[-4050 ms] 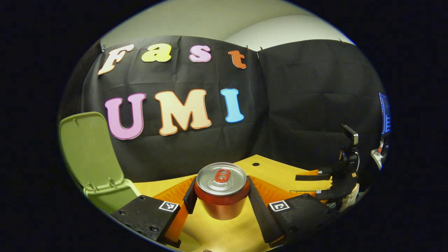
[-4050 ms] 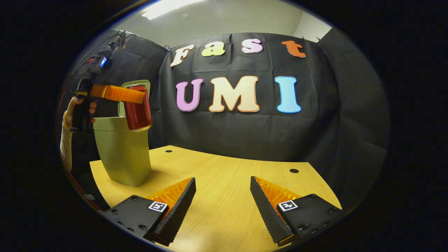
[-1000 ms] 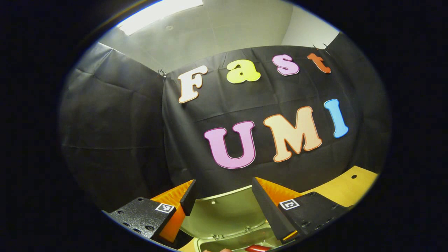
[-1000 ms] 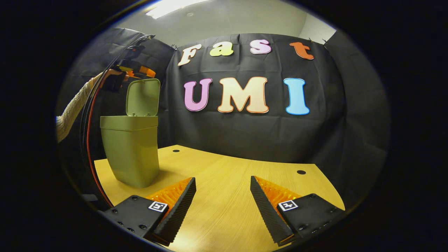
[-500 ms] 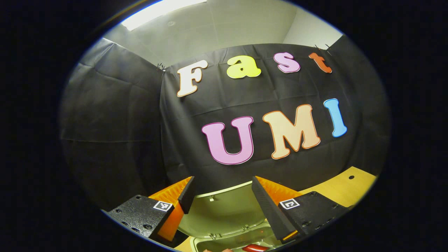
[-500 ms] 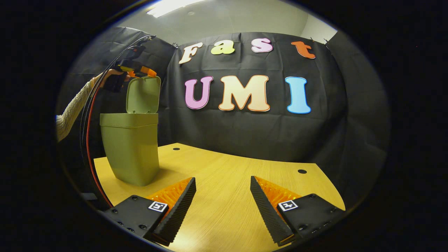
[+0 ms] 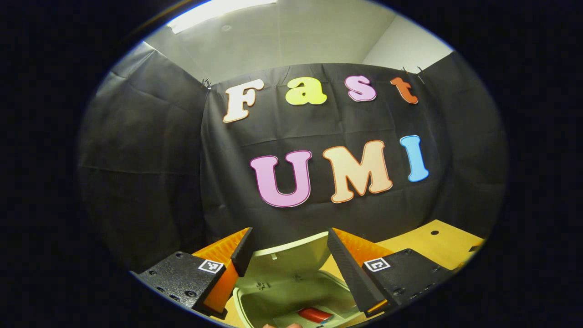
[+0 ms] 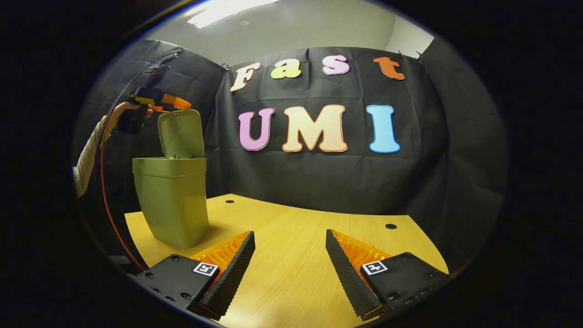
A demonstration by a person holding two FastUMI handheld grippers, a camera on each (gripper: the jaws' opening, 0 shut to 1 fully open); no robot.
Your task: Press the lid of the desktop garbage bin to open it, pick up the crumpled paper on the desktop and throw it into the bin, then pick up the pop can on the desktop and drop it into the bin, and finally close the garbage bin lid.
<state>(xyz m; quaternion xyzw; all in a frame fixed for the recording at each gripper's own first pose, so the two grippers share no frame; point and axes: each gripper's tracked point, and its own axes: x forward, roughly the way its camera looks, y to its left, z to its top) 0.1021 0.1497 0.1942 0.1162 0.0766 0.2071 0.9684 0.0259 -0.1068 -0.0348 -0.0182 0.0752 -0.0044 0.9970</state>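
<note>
Now your left gripper (image 8: 175, 104) sits at top edge of lid (image 8: 181, 133), jaws spread, nothing between them. Lid half tilted over bin (image 8: 172, 202). Pop can (image 7: 315, 314) already lies inside bin.
Risk: push too hard or off-centre and light bin tips or slides on desk (image 8: 296, 255); fingers slip off lid edge and lid springs back up.
Right gripper (image 8: 290, 259) waits low over desk, jaws spread, empty.

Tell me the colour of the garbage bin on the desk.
The garbage bin is olive green, lid included; it shows best in the right gripper view.
</note>
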